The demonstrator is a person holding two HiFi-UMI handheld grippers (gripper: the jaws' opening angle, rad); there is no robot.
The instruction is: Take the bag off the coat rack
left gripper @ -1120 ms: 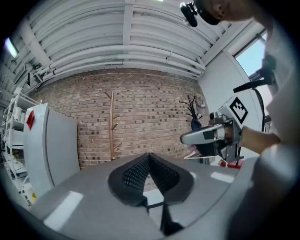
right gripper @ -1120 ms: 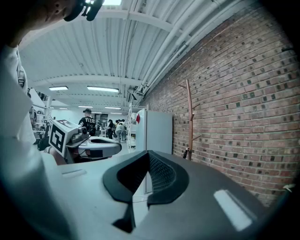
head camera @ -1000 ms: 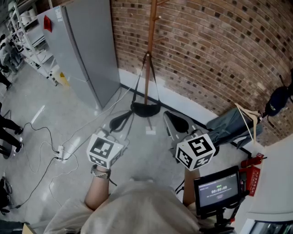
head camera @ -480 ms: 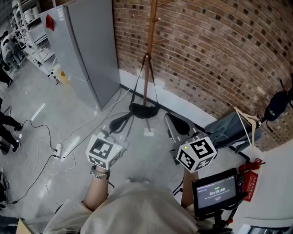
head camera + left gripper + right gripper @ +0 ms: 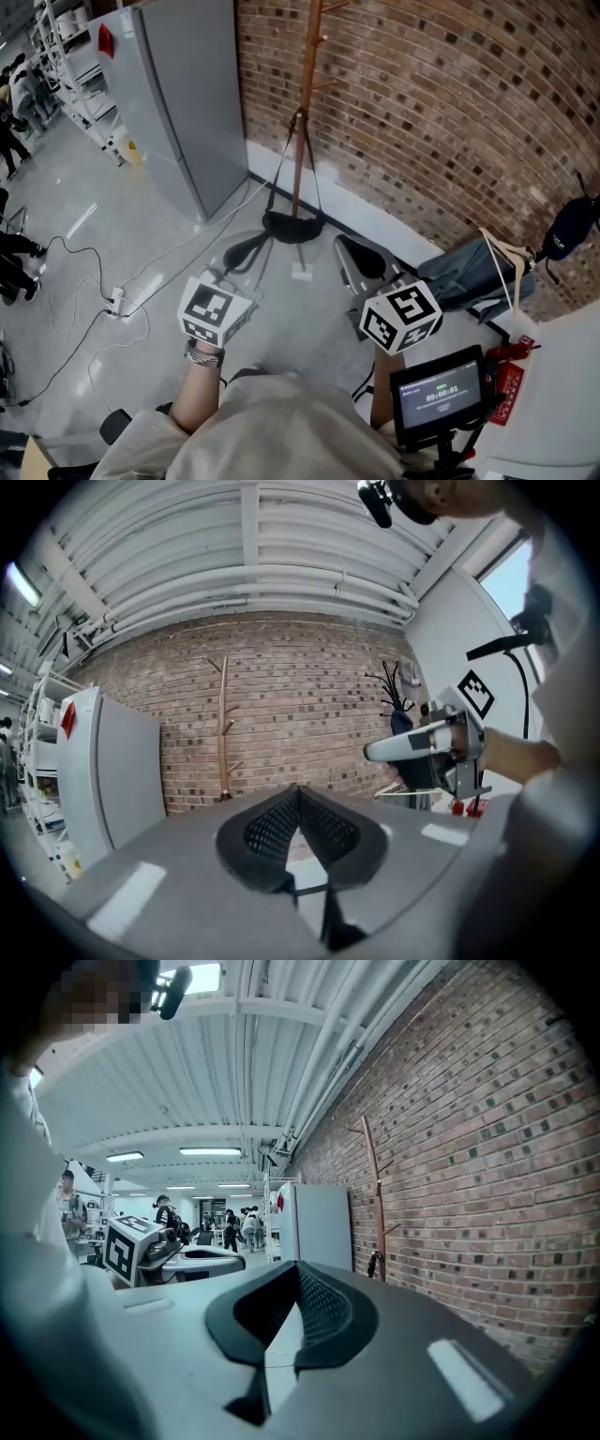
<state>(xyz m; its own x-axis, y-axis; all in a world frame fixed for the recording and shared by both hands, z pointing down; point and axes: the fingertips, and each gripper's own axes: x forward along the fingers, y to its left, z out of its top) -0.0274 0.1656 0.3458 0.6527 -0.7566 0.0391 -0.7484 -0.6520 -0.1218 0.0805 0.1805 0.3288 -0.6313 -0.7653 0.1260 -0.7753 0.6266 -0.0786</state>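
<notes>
A hard pull could snag the strap (image 5: 282,173) and tip the tall brown wooden coat rack (image 5: 305,94). The small black bag (image 5: 293,225) hangs low on it by 1 long strap, far ahead near the brick wall (image 5: 450,103). The left gripper (image 5: 242,253) and right gripper (image 5: 361,255) are closed, holding nothing.

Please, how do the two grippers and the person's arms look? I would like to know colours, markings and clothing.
The left gripper and the right gripper look alike: a grey body, black jaws with a ribbed, mesh-like inner face, and a white cube printed with black square markers. The person wears a light beige top that leaves the forearms uncovered, and a band on the left wrist.
</notes>
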